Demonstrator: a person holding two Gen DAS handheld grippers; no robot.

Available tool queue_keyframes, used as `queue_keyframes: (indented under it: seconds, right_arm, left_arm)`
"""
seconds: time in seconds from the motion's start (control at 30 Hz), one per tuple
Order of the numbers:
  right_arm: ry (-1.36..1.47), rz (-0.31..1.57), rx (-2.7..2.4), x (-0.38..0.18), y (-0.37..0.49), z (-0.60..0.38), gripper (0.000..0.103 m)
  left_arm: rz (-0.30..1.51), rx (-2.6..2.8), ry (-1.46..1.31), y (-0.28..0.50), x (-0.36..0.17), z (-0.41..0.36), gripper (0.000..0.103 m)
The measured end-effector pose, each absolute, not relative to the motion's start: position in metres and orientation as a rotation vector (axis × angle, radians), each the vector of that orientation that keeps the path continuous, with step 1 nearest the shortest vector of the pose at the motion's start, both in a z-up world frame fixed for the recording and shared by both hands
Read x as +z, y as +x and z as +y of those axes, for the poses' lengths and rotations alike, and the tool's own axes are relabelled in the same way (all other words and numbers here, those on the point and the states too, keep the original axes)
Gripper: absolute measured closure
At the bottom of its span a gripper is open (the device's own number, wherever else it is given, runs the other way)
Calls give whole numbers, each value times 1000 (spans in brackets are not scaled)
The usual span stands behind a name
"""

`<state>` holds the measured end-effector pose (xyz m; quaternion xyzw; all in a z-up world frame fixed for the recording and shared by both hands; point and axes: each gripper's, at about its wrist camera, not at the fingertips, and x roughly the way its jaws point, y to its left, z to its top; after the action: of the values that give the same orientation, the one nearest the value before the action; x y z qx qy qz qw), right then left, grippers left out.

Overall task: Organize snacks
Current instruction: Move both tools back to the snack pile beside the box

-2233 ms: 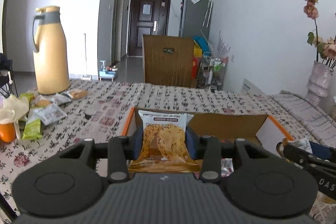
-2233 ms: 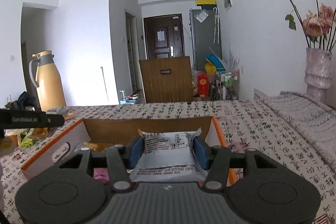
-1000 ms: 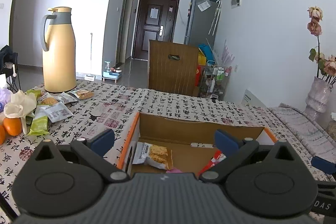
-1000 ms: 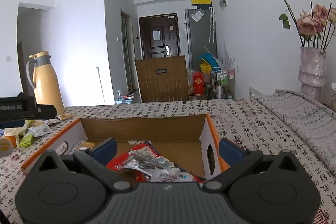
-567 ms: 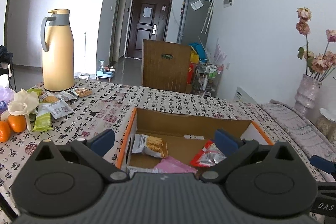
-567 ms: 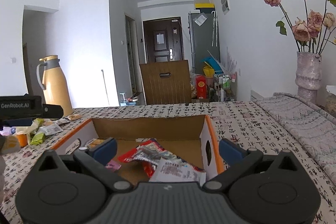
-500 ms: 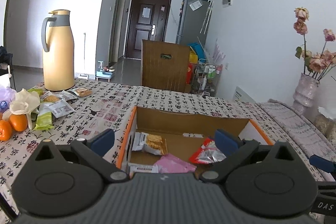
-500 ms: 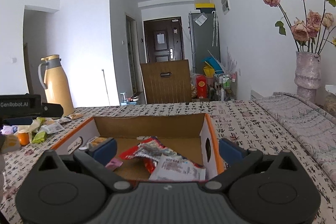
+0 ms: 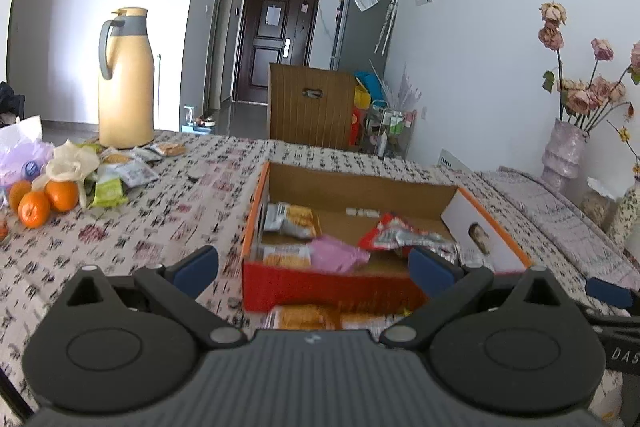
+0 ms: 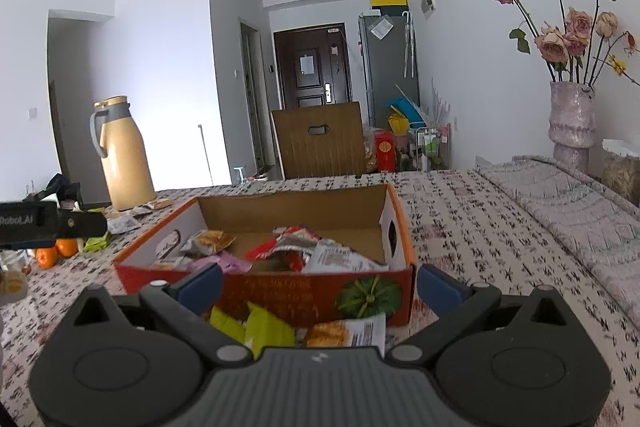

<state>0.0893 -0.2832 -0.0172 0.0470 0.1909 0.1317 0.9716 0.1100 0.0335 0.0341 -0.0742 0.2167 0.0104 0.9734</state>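
Observation:
An open cardboard box (image 9: 332,283) (image 10: 280,291) with orange-red sides stands on the patterned tablecloth and holds several snack packets: a biscuit pack (image 9: 290,221), a pink one (image 9: 336,255), a red one (image 9: 400,233) (image 10: 288,243). More packets lie on the cloth in front of the box: an orange one (image 9: 304,317) (image 10: 348,333) and a yellow-green one (image 10: 256,327). My left gripper (image 9: 314,269) is open and empty, short of the box's near wall. My right gripper (image 10: 318,285) is likewise open and empty.
At the far left of the table are oranges (image 9: 40,201), several loose snack packets (image 9: 120,167) and a tall yellow thermos jug (image 9: 124,79). A vase of dried roses (image 10: 572,119) stands at the right. A wooden chair back (image 9: 312,107) rises behind the table.
Both grippers opened and dropped their packets into the box, then drew back toward me. The box's near wall and the packets in front of it have come into view.

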Motion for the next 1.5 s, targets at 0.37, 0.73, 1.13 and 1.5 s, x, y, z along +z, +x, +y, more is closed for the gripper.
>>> queue_keyframes:
  seconds: [0.37, 0.73, 1.13, 1.5]
  right_arm:
    - [76, 419, 261, -28, 44, -277, 0]
    - [39, 463, 285, -42, 14, -261, 0]
    - [47, 622, 332, -65, 13, -216, 0]
    - [68, 713, 181, -82, 39, -194, 3]
  left_arm:
    - [481, 6, -145, 62, 9, 39, 0]
    - [520, 4, -128, 36, -7, 39, 0]
    - [534, 12, -144, 20, -16, 56, 0]
    - [536, -6, -189, 17, -23, 75, 0]
